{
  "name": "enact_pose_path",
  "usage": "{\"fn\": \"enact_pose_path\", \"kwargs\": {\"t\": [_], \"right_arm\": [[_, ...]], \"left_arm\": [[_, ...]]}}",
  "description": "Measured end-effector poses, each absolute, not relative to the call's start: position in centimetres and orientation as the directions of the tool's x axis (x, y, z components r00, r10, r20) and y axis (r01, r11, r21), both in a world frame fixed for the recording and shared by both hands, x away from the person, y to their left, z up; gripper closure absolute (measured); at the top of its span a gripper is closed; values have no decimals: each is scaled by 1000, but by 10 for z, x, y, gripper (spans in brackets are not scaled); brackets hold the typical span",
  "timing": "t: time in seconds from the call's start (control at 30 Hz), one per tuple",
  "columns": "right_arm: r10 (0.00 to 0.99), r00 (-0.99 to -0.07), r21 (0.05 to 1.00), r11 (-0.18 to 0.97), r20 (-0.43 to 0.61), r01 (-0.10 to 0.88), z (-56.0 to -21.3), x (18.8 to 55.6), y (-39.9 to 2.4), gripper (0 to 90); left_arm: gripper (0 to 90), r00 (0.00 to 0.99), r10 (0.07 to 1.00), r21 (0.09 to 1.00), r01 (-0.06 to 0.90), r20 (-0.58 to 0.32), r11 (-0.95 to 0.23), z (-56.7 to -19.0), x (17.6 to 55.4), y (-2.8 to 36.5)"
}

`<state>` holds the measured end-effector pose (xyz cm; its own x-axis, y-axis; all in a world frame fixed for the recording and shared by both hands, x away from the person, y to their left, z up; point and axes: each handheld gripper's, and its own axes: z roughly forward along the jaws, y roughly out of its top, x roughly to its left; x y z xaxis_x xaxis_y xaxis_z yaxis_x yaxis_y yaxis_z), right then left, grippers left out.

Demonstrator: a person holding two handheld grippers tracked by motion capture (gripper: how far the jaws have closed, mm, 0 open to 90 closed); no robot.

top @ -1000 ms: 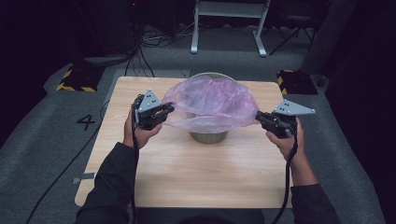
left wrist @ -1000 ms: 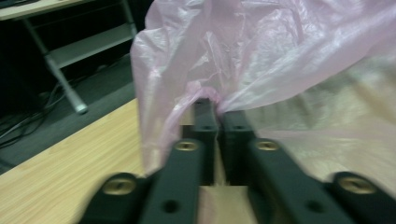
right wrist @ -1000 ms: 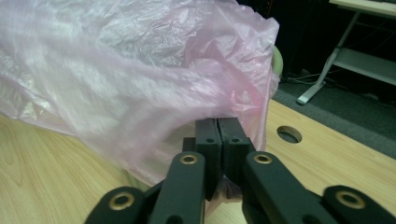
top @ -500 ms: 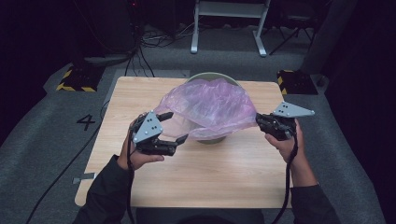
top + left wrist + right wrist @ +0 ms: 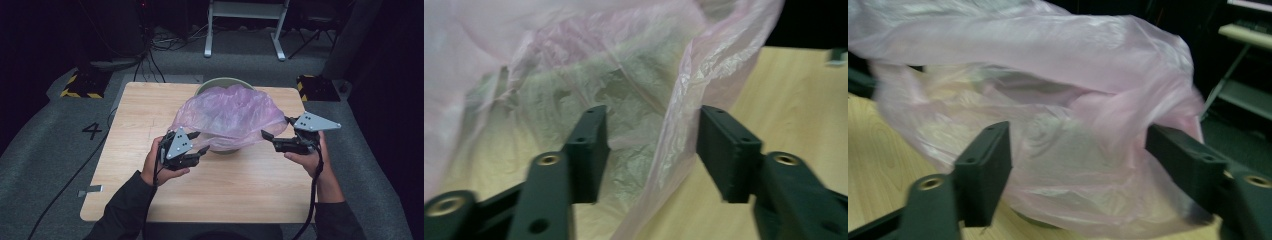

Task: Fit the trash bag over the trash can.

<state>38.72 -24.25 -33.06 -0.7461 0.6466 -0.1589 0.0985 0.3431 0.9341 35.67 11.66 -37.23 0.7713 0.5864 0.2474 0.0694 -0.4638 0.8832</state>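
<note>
Wooden table, both hands level.

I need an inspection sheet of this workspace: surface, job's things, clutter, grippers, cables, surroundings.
Surface: wooden table, bare around the work.
Job's things: thin pink plastic bag draped over a green bin.
Clutter: nothing seen.
Grippers: left gripper open, jaws just closing, a bag fold between them, unpinched; right gripper open, jaws just opened, at the bag's edge.
Cables: black cable across the floor; more at the far side.
Surroundings: grey carpet with a number 4, hazard-striped blocks.
</note>
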Motion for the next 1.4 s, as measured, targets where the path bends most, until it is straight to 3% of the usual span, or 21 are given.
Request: {"fn": "enact_pose_path", "kwargs": {"t": [0.13,0.27,0.4,0.47,0.5,0.53,0.6,0.63,0.77,0.8,0.87,1.03,1.23,1.4], "right_arm": [[643,-739,940,338,-202,37,-316,374,-244,202],[681,-678,929,369,-277,-9,-298,364,-247,208],[663,-702,932,362,-259,-2,-297,362,-248,207],[659,-710,928,372,-248,21,-302,364,-245,250],[655,-715,924,380,-244,33,-306,368,-242,323],[652,-719,920,390,-241,45,-311,371,-239,332],[632,-744,917,394,-218,66,-319,377,-233,371],[625,-753,914,397,-206,80,-323,380,-231,380],[600,-772,902,422,-208,86,-333,382,-222,382],[576,-788,901,428,-219,62,-334,378,-221,383],[555,-797,903,429,-237,31,-332,373,-222,383],[529,-806,919,391,-267,-48,-322,357,-225,377],[674,-663,930,356,-325,-94,-313,347,-227,365],[710,-634,935,350,-308,-63,-312,356,-229,407]], "left_arm": [[754,774,561,853,53,294,-520,-375,360,113],[866,777,548,841,47,309,-539,-375,362,111],[894,776,551,844,48,305,-534,-376,364,110],[787,786,556,869,50,270,-492,-376,364,111],[613,788,560,877,56,255,-478,-376,364,110],[488,788,563,880,60,248,-471,-377,364,109],[288,792,564,882,69,235,-466,-378,363,104],[239,793,558,879,61,245,-473,-378,363,102],[267,794,553,872,63,250,-485,-381,364,96],[376,789,555,866,61,263,-496,-382,365,94],[422,764,581,862,66,280,-502,-383,365,91],[379,753,615,907,56,236,-417,-377,364,102],[318,719,654,949,-27,237,-313,-360,351,130],[298,713,665,968,-76,222,-241,-348,343,151]]}}
